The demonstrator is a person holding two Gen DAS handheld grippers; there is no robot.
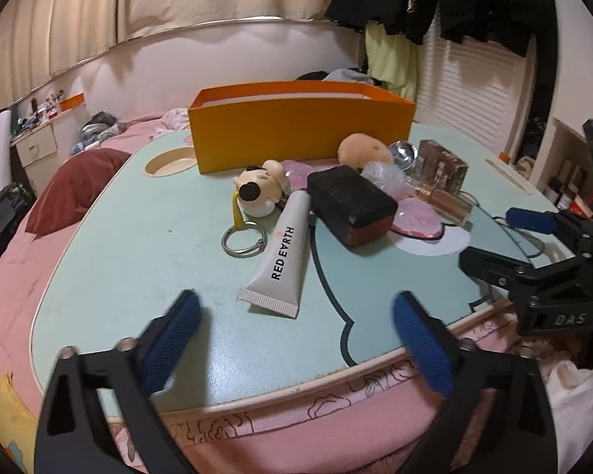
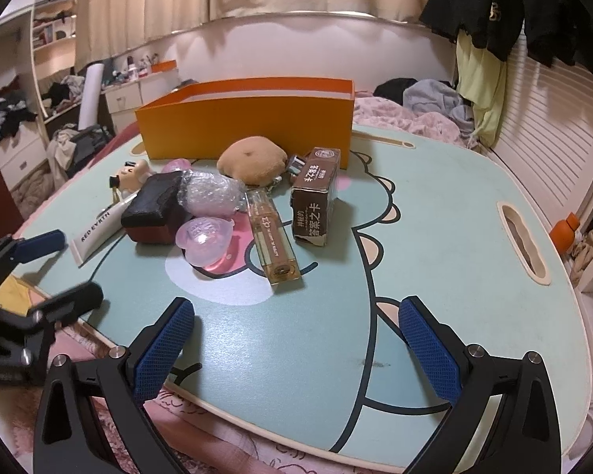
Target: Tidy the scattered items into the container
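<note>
An orange box (image 1: 296,134) stands open at the far side of the lap table (image 1: 138,256); it also shows in the right wrist view (image 2: 249,126). In front of it lie a white "RED EARTH" tube (image 1: 282,252), a dog keychain toy (image 1: 263,189), a black block (image 1: 352,205), a tan plush (image 2: 253,160), a brown card box (image 2: 316,195), a clear perfume bottle (image 2: 272,241), a bubble-wrap bundle (image 2: 209,193) and a pink heart case (image 2: 207,243). My left gripper (image 1: 296,320) is open and empty just short of the tube. My right gripper (image 2: 296,331) is open and empty near the table's front edge.
The table rests on a pink bed (image 1: 4,316) with a red pillow (image 1: 75,193). A cup hole (image 1: 170,162) and a slot (image 2: 524,241) are cut into the table. Dark clothes (image 2: 514,8) hang at the right; cluttered shelves (image 2: 19,118) stand at the left.
</note>
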